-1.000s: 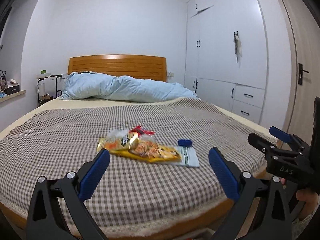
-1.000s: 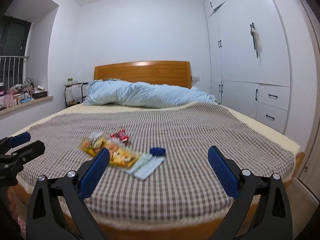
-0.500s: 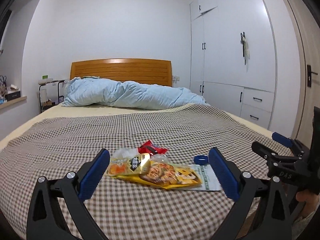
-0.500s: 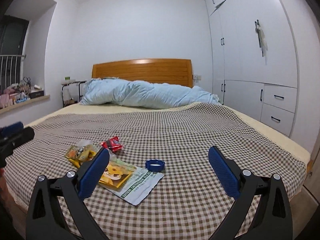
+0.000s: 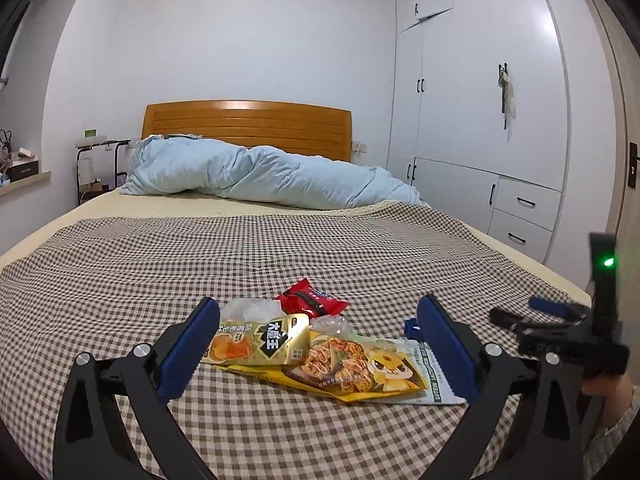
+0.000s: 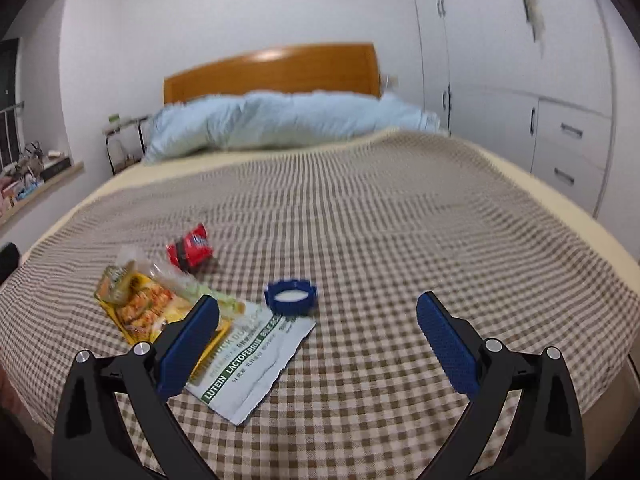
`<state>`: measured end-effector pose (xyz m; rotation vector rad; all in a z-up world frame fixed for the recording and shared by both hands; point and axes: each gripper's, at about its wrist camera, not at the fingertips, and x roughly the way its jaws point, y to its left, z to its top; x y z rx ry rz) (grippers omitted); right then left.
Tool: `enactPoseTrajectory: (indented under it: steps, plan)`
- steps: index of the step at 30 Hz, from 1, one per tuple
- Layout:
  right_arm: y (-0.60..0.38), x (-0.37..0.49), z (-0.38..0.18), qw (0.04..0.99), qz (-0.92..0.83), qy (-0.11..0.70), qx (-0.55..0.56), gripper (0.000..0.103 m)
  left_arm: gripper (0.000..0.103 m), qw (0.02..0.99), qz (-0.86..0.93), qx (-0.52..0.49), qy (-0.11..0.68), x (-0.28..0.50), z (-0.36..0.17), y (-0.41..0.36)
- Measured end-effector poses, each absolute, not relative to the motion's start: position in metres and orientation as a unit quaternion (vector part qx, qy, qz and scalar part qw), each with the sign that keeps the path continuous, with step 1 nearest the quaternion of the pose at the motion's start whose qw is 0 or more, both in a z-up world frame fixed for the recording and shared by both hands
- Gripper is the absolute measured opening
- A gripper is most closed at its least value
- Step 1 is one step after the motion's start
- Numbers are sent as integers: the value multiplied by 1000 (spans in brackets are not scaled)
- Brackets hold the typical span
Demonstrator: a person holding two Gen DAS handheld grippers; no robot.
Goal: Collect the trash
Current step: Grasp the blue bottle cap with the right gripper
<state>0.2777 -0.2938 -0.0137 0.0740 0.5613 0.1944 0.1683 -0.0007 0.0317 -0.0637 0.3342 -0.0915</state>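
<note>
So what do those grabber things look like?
Both the left gripper and right gripper have black angular arms with silver screws and bumpy blue pads on the fingers. The right one carries a small green light.

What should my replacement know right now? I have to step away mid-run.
Left tool: open, empty, low over the trash pile.
Right tool: open, empty, near the blue cap.
All trash lies on the checked bedspread: yellow snack bag, gold packet on top of it, red wrapper behind, white-green sachet beside the cap.
Done: nothing collected yet.
Left: pick up every piece. No bin in view.
</note>
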Motion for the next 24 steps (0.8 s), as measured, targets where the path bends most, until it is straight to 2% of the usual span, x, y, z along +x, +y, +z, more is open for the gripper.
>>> enactPoseTrajectory:
  steps: [5,13,18,20,21,22,24]
  plan:
    - [-278,313,-30,943,112,310,55,95,96,981,-37,-45,183,189,31,12]
    - [-254,363,-55,920,91,382,21,95,96,974,-16,-80,211,222,22,39]
    - [-243,379,-63,915,83,395,-13,95,96,968,-20,-107,225,233,15,46]
    - [-241,384,-68,909,87,407,-17,87,96,968,-20,-103,229,235,12,44]
    - [-241,386,-70,906,87,413,-18,70,96,968,-19,-100,231,236,11,43]
    - [-241,388,-72,903,87,420,-17,64,96,968,-17,-95,232,236,10,41]
    - [-242,394,-78,896,86,436,-19,64,96,968,-20,-92,234,236,8,39]
